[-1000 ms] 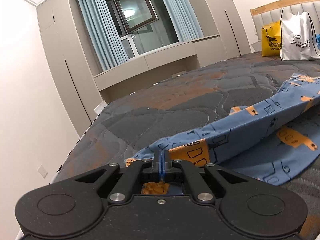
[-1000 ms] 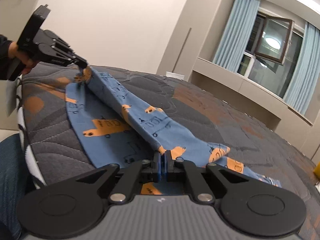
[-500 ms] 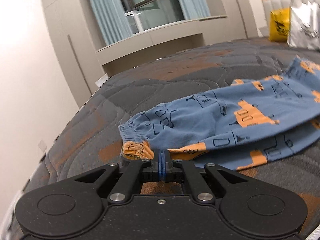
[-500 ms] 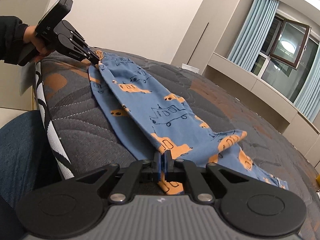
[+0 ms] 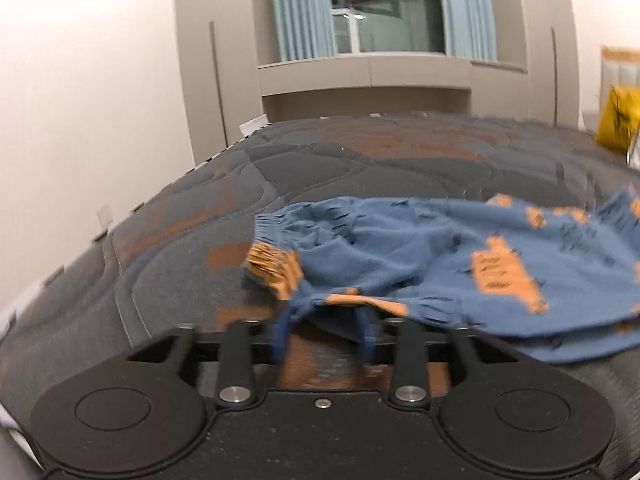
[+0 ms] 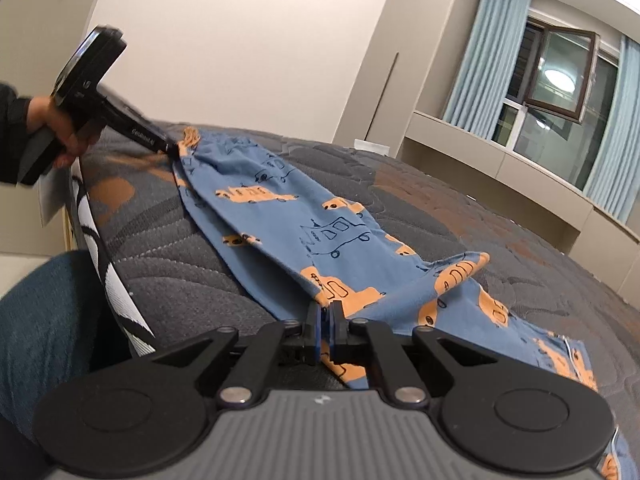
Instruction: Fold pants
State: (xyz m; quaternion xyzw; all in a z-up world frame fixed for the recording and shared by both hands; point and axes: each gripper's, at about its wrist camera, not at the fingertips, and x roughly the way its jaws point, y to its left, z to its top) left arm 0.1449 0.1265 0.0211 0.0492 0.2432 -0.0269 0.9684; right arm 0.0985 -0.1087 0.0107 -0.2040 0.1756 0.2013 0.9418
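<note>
Blue pants with orange truck prints (image 6: 312,232) lie folded lengthwise on the dark quilted bed (image 6: 460,216). In the left wrist view the pants (image 5: 460,256) lie just beyond my left gripper (image 5: 324,330), whose jaws stand open with the fabric edge between them, at the orange cuff (image 5: 274,266). The view is blurred. My right gripper (image 6: 327,322) is shut on the pants' near edge. My left gripper also shows in the right wrist view (image 6: 170,148), at the pants' far end.
The bed (image 5: 160,264) fills both views; its near edge (image 6: 104,248) runs at the left beside the person's leg (image 6: 44,320). A yellow bag (image 5: 616,120) stands at the far right by the headboard. Cabinets and a window lie beyond.
My left gripper has opened and let go of the cuff end, which now lies on the bed. The lifted leg has come down flat. My right gripper stays shut on the fabric.
</note>
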